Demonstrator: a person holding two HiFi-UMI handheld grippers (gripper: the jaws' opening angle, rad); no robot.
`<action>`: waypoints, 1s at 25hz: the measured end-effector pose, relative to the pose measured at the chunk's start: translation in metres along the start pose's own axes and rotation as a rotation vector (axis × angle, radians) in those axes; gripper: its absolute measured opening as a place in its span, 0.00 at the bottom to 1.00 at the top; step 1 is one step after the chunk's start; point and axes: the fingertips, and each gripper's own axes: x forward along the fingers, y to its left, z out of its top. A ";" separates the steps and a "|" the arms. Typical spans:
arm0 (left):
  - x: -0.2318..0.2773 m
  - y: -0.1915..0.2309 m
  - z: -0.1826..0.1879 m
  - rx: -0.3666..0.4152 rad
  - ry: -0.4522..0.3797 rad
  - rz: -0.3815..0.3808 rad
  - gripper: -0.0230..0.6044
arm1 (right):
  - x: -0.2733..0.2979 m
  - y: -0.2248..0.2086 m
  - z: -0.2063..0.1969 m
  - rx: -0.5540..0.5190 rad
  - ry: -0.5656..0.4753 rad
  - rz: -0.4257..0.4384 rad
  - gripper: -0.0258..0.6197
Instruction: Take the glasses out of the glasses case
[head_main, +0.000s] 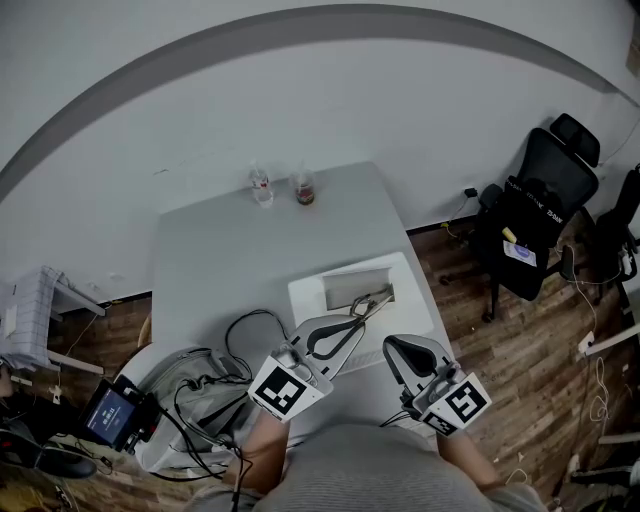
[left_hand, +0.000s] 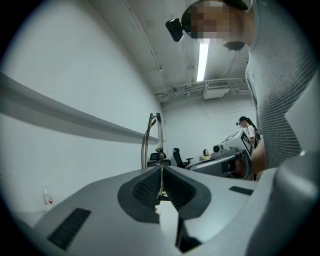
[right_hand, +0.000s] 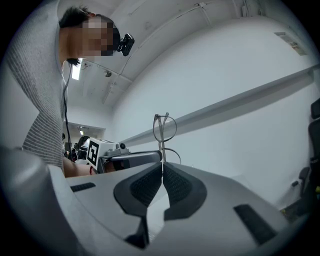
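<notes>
The white glasses case (head_main: 343, 287) lies open on the grey table (head_main: 230, 265). In front of it my left gripper (head_main: 354, 321) is shut on a thin-rimmed pair of glasses (head_main: 370, 302), lifted just above the case. The left gripper view has the left gripper (left_hand: 161, 174) with its pads pressed on a thin temple, and the glasses (left_hand: 151, 137) rising above the tips. My right gripper (head_main: 392, 346) sits close to the right, shut, with nothing seen between its pads. From the right gripper (right_hand: 162, 169) the glasses (right_hand: 164, 129) stand just beyond its tips.
Two small bottles (head_main: 262, 186) (head_main: 305, 188) stand at the table's far edge. Cables and a device (head_main: 118, 415) lie at the lower left. A black office chair (head_main: 540, 205) stands on the wooden floor to the right. A person (left_hand: 248, 131) stands far off.
</notes>
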 end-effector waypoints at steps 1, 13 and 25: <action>-0.001 0.000 0.001 0.001 -0.001 -0.002 0.07 | 0.000 0.000 -0.001 0.000 0.003 -0.001 0.06; 0.000 -0.003 0.002 0.018 0.005 -0.021 0.07 | 0.001 -0.002 0.000 0.008 0.017 -0.019 0.06; 0.000 -0.006 0.001 0.020 0.014 -0.028 0.07 | 0.002 -0.002 0.002 0.004 0.023 -0.022 0.06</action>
